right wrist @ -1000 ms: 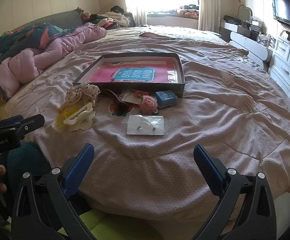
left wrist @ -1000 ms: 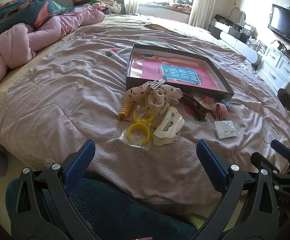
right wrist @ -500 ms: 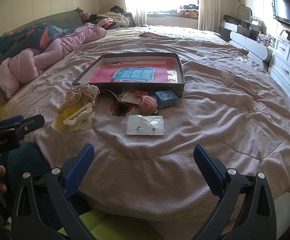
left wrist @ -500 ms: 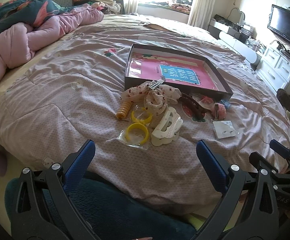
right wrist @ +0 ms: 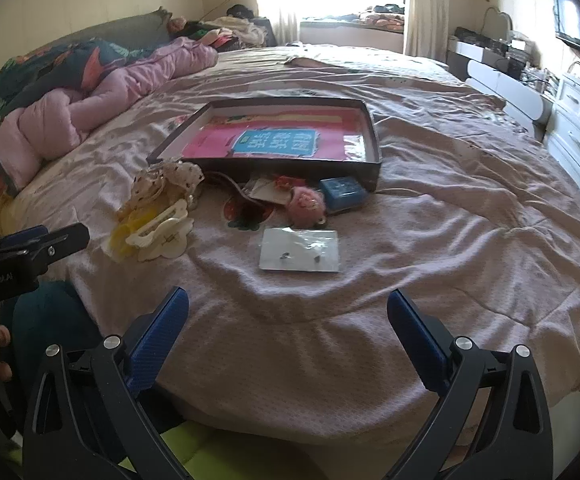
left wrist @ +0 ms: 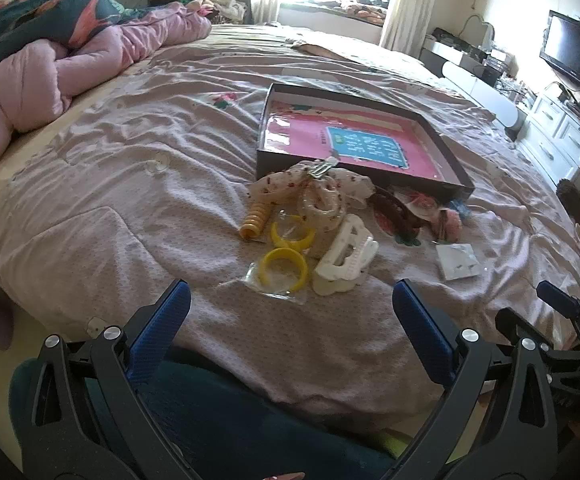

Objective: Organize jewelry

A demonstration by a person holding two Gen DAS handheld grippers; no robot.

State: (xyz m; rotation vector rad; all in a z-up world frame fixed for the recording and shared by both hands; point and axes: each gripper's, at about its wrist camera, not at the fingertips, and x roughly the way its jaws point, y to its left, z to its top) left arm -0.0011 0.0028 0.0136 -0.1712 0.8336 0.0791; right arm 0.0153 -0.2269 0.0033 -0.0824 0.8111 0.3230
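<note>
A dark shallow box (left wrist: 456, 187) (right wrist: 374, 142) with a pink liner lies on the bed. In front of it lies a heap of accessories: a white claw clip (left wrist: 346, 256) (right wrist: 161, 234), a yellow bangle in a clear bag (left wrist: 283, 268), a spotted fabric bow (left wrist: 314, 188) (right wrist: 169, 178), a pink pompom (right wrist: 306, 204), a blue box (right wrist: 344, 192) and an earring card (right wrist: 300, 250) (left wrist: 458, 260). My left gripper (left wrist: 290, 308) is open and empty, just short of the bangle. My right gripper (right wrist: 287, 312) is open and empty, near the earring card.
The pink bedspread (left wrist: 109, 168) covers the bed. A pink and floral quilt (left wrist: 49, 56) is bunched at the far left. White drawers (left wrist: 562, 140) and a TV (left wrist: 578, 56) stand at the right. The bed's near edge lies under both grippers.
Both grippers have barely moved; the left one has edged slightly forward towards the heap. Both stay open and empty.
</note>
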